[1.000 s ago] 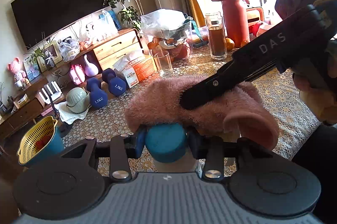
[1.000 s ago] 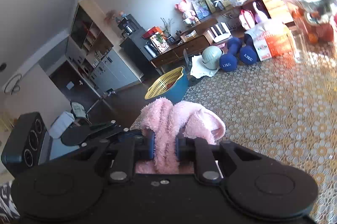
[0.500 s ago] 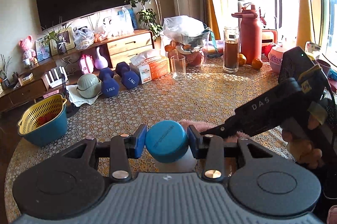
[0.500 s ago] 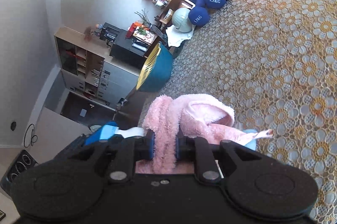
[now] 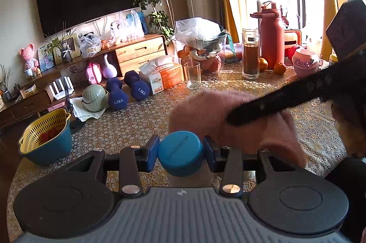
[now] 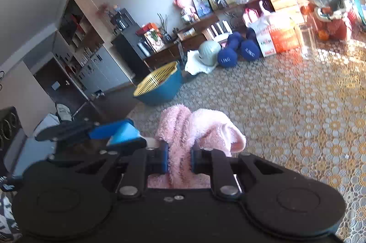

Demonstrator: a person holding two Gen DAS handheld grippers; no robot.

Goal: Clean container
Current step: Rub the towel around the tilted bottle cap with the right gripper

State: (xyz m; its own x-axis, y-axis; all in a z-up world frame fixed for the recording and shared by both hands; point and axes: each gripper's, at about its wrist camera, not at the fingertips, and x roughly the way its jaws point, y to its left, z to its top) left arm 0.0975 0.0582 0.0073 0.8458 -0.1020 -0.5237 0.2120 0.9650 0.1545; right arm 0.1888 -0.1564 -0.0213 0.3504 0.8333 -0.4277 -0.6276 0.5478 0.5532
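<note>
At the lower centre of the left wrist view, the left gripper (image 5: 180, 152) is closed narrowly on the round blue cap of a pale container (image 5: 180, 156), smooth plastic pinched between blue pads. The right gripper (image 6: 179, 159) clamps a fluffy pink cloth (image 6: 196, 128), bunched and folded just right of the cap. Below lies the table (image 6: 297, 105) under a lacy circle-patterned cover.

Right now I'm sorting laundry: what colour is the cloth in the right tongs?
Pink cloth, clearest in the right wrist view.
</note>
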